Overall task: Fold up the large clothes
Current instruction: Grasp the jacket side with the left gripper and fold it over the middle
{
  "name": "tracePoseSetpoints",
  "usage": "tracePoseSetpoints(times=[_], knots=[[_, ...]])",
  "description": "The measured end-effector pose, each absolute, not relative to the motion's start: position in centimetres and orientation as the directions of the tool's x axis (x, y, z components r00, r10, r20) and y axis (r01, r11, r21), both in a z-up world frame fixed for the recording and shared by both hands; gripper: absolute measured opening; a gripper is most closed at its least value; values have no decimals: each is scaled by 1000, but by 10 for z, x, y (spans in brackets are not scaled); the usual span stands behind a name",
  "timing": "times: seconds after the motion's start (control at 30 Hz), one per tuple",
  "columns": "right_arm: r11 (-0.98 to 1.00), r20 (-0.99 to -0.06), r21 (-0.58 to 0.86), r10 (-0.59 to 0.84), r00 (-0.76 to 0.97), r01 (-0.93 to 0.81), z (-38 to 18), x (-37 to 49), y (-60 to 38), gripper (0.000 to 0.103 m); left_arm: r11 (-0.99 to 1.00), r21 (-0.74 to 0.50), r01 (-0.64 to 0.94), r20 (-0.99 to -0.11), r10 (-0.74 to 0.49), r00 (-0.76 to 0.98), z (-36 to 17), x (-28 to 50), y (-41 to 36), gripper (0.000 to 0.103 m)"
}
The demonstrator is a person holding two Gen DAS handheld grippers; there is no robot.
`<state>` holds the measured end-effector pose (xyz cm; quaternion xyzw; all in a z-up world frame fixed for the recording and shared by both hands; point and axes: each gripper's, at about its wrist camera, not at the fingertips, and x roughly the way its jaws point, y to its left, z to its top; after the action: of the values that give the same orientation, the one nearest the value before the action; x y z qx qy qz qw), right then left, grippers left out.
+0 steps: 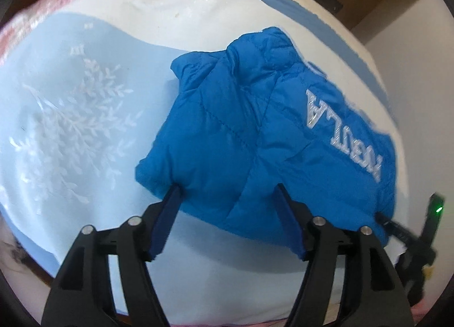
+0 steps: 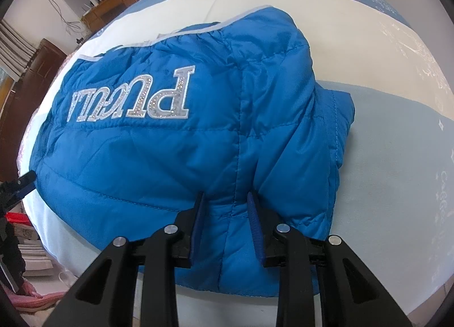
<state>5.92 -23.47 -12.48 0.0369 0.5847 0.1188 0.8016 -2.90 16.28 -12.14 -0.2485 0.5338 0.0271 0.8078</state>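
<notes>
Left hand-held gripper [image 1: 228, 189] spread wide, released at the blue jacket [image 1: 272, 134] edge — right hand-held gripper [image 2: 225, 199] pinches its fabric.

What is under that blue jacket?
The jacket lies on a bedspread of white and pale blue bands with a leaf print. The spread beneath it, and any folded-under layers, are covered.

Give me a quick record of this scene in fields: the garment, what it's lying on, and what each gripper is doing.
garment: blue puffer jacket, folded into a bundle, silver lettering on top
surface: bed cover in light blue and white with a leaf print
left gripper: jaws open, at the jacket's near edge, not clamping it
right gripper: closed on a pinch of the jacket's near edge
fold state: partly folded, still bulky
</notes>
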Motion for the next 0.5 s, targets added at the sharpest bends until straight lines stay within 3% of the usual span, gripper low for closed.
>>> tracePoseSetpoints(times=[0.37,0.5], knots=[[966,-928,217,248,278,-138,-122,60,-239,29,718,-517,-466,-835,-304,459,-145,-50,196,72],[968,-932,206,240,273,-146,-123,61,-236,30,602,-630,-490,-770,-403,496,-164,-51,206,72]])
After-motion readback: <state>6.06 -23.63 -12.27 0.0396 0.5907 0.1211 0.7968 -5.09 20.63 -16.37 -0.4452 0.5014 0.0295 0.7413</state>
